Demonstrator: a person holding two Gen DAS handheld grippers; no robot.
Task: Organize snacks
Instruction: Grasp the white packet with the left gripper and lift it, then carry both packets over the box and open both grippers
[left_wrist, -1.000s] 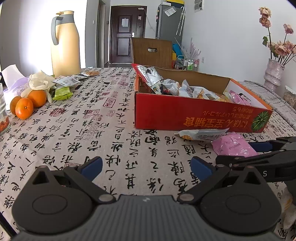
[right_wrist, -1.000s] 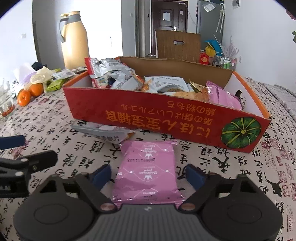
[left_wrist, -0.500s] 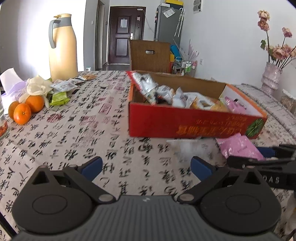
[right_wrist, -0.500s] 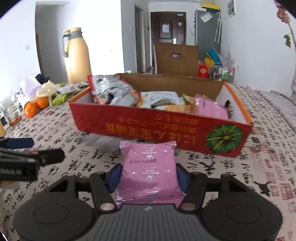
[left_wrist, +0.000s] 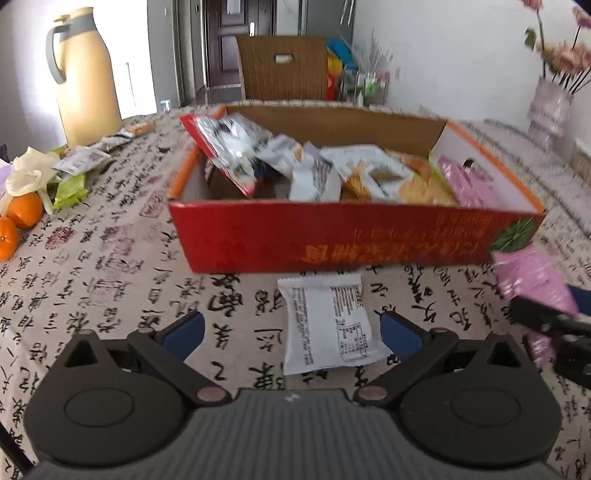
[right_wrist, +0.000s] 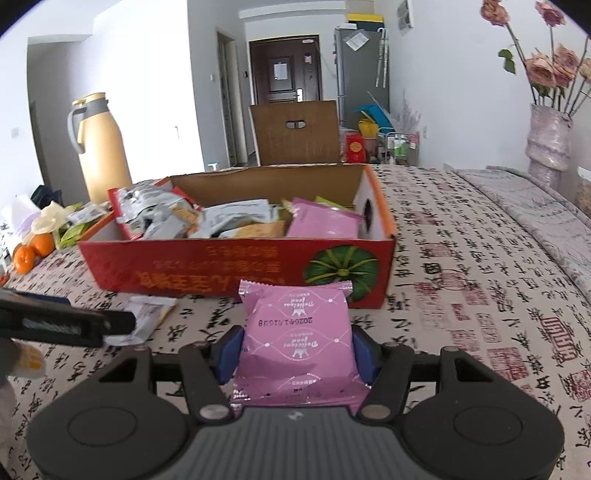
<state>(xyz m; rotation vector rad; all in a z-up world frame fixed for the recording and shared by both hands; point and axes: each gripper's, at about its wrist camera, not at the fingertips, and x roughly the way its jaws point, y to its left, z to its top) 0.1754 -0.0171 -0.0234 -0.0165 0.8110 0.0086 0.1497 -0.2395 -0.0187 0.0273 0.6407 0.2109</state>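
Two grippers are working: right gripper (right_wrist: 297, 349), jaws clamping the pink packet (right_wrist: 297, 343), should be lifting clear over the box (right_wrist: 236, 266) wall ahead; left gripper (left_wrist: 291, 332), jaws wide, is straddling the white packet (left_wrist: 328, 325) untouched.

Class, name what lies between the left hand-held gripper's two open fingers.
A white snack packet, flat on the tablecloth, seen in the left wrist view.

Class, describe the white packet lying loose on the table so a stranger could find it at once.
Find the red box on the table. On the cloth just in front of its long side lies a white packet, flat. Unlike the pink packet, no gripper holds it.
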